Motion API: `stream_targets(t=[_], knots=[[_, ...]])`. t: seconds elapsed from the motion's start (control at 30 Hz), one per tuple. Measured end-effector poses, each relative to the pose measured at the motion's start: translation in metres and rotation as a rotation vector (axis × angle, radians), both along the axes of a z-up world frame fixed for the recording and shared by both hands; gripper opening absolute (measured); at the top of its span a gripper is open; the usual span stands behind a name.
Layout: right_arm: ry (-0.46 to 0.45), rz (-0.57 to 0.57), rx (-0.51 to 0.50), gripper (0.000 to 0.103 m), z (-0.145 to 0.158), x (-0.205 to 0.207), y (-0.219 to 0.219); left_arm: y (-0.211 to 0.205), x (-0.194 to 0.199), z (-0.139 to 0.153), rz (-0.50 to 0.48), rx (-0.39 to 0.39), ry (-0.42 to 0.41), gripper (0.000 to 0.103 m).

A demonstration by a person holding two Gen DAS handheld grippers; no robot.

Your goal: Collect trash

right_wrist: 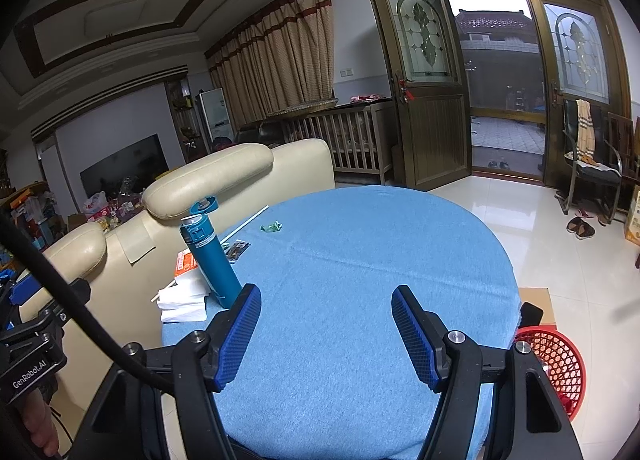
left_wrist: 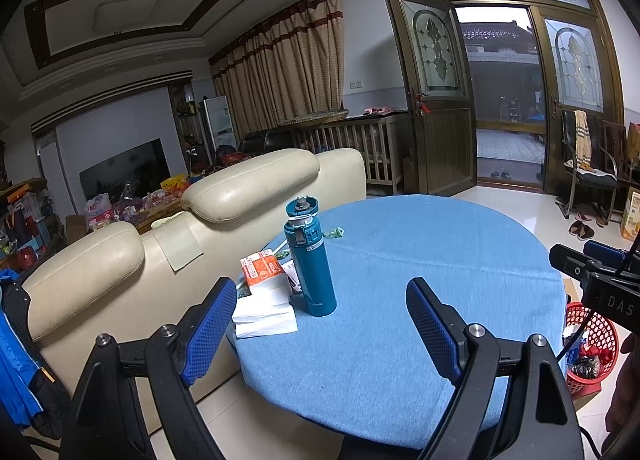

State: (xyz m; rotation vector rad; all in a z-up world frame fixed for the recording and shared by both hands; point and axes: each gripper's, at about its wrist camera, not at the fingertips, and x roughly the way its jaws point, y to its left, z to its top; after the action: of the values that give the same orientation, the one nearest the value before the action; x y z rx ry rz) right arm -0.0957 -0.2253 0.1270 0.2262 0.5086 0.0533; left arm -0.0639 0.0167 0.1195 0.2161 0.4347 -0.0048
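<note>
At the left edge of the left wrist view a blue jacket (left_wrist: 16,360) hangs beside the cream sofa (left_wrist: 168,260), which backs against the round counter (left_wrist: 420,280) with its blue cloth. The left claw (left_wrist: 320,324) fills the lower part of this frame, its blue-padded jaws standing wide apart with nothing between them, only bare cloth. Just above its left finger, at the counter's left rim, lies a pile of white tissues (left_wrist: 266,310), with an orange-and-white packet (left_wrist: 262,268) resting on it. To the right of the pile stands a teal bottle (left_wrist: 310,260), upright, its flip lid raised. Behind the bottle, toward the far rim, lies a small green wrapper (left_wrist: 334,233), a scrap of trash. At the lower right of the frame, beside the counter on the floor, sits a red basket (left_wrist: 592,344) holding some rubbish.

In the right wrist view the right claw (right_wrist: 326,334) occupies the lower centre, jaws moderately open and empty over the cloth. The bottle (right_wrist: 212,256) appears left of centre, the green wrapper (right_wrist: 271,226) above it toward the middle, a white straw (right_wrist: 246,225) slanting along the rim, and a dark wrapper (right_wrist: 237,248) just right of the bottle. The red basket (right_wrist: 560,364) sits at the lower right, below the counter's edge.
</note>
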Motion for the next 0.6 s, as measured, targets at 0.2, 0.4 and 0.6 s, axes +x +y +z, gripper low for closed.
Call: stream_targets(t=[0.2, 0.4, 0.6], knots=[[0.000, 0.000, 0.000, 0.071, 0.0002, 0.0000, -0.0001, 0.0000, 0.0000, 0.0001, 0.000, -0.001, 0.000, 0.087], [0.002, 0.001, 0.001, 0.071, 0.0002, -0.0009, -0.0015, 0.0001, -0.0001, -0.0003, -0.002, 0.000, 0.000, 0.087], [0.001, 0.000, 0.000, 0.071, 0.0006, -0.0008, -0.0011, 0.0002, 0.0013, -0.0017, -0.004, 0.003, 0.002, 0.087]])
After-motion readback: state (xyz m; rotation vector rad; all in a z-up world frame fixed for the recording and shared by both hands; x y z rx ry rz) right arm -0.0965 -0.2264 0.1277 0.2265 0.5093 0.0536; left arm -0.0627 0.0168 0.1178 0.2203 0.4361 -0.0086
